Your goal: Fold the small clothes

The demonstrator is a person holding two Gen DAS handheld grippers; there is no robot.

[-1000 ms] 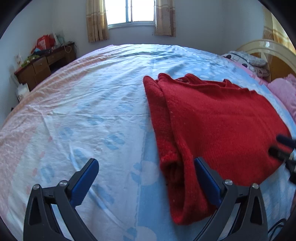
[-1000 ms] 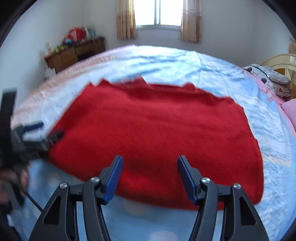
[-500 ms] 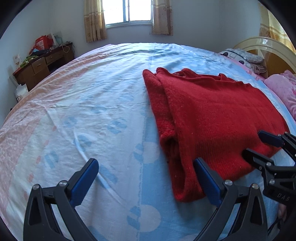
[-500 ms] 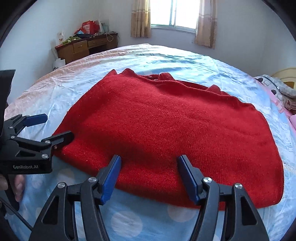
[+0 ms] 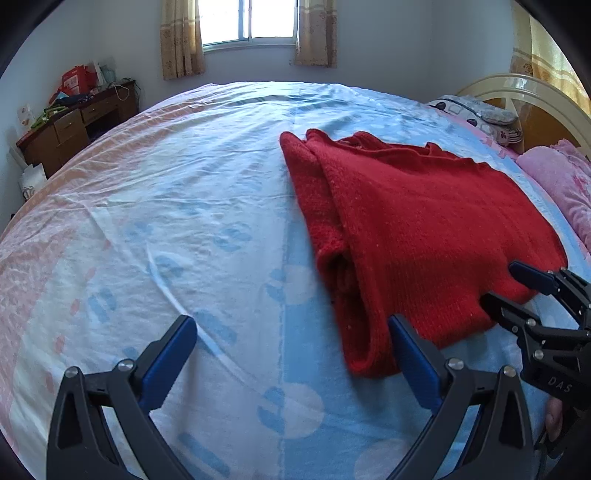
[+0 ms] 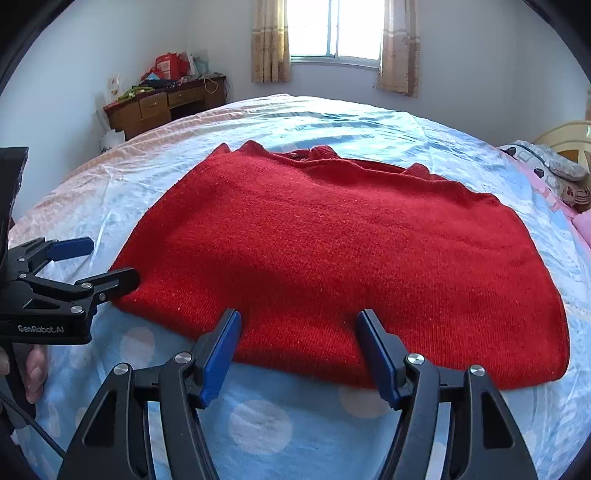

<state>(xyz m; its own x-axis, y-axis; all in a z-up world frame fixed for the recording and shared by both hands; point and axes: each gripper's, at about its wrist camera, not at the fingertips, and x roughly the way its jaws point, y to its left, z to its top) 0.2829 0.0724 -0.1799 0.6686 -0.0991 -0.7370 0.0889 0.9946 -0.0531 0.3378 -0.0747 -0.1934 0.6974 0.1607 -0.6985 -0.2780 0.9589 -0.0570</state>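
Fingers of both my grippers, left gripper (image 5: 291, 347) and right gripper (image 6: 297, 341), released at red sweater (image 6: 332, 251) near hem, mid-bed (image 5: 184, 221); next I grasp hem, fold.

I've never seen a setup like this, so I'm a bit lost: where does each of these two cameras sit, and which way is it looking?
Left wrist view: rides the left gripper, looking down across the bed at the red sweater's near left corner; the right gripper shows.
Right wrist view: rides the right gripper, facing the sweater's near hem; the left gripper and some fingers show.
Shared: sweater, bed, window, desk.
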